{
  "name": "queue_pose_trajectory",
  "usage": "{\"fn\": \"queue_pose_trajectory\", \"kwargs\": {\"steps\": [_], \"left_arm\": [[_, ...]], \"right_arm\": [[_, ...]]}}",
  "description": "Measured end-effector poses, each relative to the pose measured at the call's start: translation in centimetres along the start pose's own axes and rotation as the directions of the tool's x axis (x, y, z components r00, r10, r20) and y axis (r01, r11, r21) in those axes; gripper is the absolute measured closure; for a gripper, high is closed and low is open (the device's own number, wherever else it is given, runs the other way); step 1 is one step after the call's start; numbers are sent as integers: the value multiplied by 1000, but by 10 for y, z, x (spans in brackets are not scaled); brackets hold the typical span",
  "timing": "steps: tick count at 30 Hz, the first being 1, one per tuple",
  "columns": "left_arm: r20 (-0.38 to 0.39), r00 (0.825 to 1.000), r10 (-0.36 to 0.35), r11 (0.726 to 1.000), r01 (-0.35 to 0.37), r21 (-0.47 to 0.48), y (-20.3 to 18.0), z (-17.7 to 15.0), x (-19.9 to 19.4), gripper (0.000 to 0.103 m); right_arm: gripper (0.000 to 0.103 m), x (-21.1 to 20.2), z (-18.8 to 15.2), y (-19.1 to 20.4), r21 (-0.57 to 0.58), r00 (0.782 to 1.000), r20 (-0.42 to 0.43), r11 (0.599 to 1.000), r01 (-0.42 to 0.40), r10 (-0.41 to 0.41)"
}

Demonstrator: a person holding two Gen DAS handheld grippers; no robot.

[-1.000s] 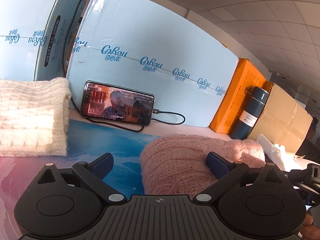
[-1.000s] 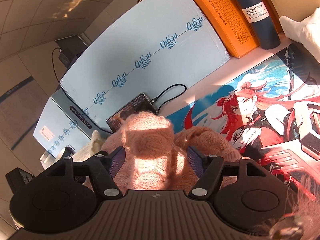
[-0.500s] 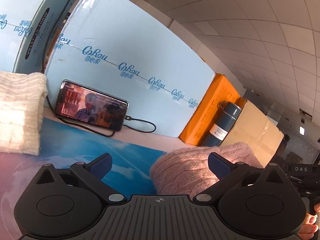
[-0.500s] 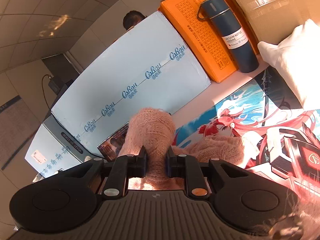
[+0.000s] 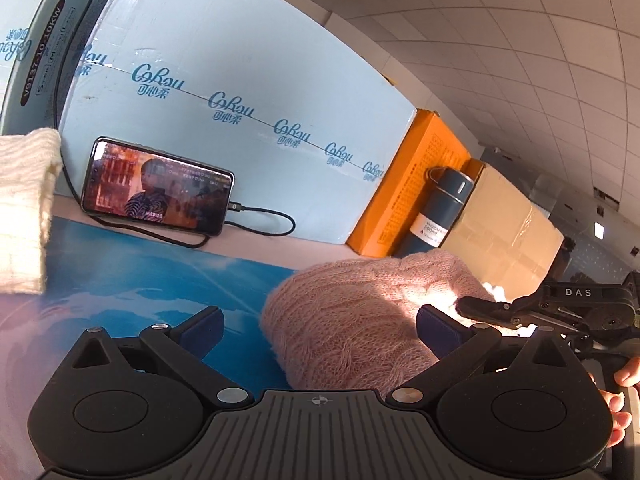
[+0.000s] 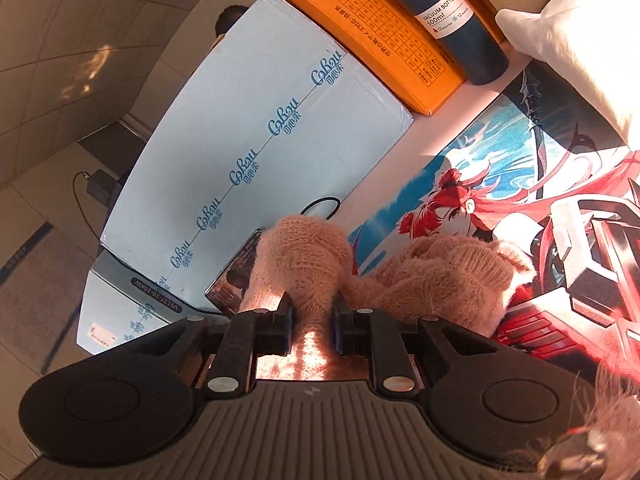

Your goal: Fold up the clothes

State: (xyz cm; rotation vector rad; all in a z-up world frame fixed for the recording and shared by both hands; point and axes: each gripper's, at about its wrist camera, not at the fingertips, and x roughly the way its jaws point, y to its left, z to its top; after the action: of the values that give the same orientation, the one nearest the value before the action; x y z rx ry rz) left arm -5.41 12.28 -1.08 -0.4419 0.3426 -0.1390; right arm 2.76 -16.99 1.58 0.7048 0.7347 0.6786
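Observation:
A pink knit sweater point(image 5: 360, 316) lies bunched on the printed desk mat point(image 5: 140, 280). My left gripper point(image 5: 320, 328) is open, its fingers either side of the sweater's left end, not gripping it. My right gripper point(image 6: 313, 320) is shut on a thick fold of the pink sweater point(image 6: 304, 264) and holds it lifted; the rest of the sweater point(image 6: 440, 276) trails onto the mat point(image 6: 540, 208). The right gripper also shows at the right edge of the left wrist view point(image 5: 480, 306). A folded cream knit point(image 5: 24, 212) lies at the left.
A phone point(image 5: 156, 188) playing video leans on a light blue box point(image 5: 240, 100) with its cable. An orange box point(image 5: 416, 184), a dark vacuum bottle point(image 5: 440, 212) and a cardboard box point(image 5: 508, 232) stand at the back. A white cloth point(image 6: 580, 40) lies at the right.
My right gripper has closed on a fold of the pink sweater and lifted it. My left gripper has stayed open and shifted its aim slightly.

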Motion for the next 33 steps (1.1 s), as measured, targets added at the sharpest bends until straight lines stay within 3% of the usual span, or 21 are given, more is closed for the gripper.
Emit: {"fn": "queue_pose_trajectory", "kwargs": {"steps": [5, 7, 9, 10, 15, 20, 27, 33], "left_arm": [[-16, 1000, 3, 999, -2, 51, -9, -2, 4, 0], [-21, 1000, 1, 999, 0, 52, -9, -2, 5, 0], [-21, 1000, 7, 999, -7, 44, -8, -1, 5, 0], [-26, 1000, 13, 999, -12, 40, -7, -1, 5, 0], [-69, 996, 57, 996, -53, 65, -14, -2, 13, 0], [-112, 992, 59, 996, -52, 70, -18, -4, 20, 0], [-186, 981, 55, 998, -50, 31, -17, -8, 32, 0], [-204, 979, 19, 1000, -17, 9, -18, -10, 35, 0]], "right_arm": [[85, -3, 1, 2, -39, 998, 36, 998, 48, -46], [77, -11, 2, 5, -70, 994, 78, 994, 81, -76], [59, -23, 5, 5, -89, 982, 152, 988, 123, -108], [56, -28, 5, 4, -98, 977, 174, 985, 144, -126], [40, -33, 2, -1, -137, 979, 132, 975, 173, -155], [23, -26, -9, -4, -221, 944, 160, 922, 318, -288], [5, -19, -6, -35, -56, 965, 70, 965, 258, -254], [0, -10, -14, -34, -67, 976, 33, 974, 217, -215]]}}
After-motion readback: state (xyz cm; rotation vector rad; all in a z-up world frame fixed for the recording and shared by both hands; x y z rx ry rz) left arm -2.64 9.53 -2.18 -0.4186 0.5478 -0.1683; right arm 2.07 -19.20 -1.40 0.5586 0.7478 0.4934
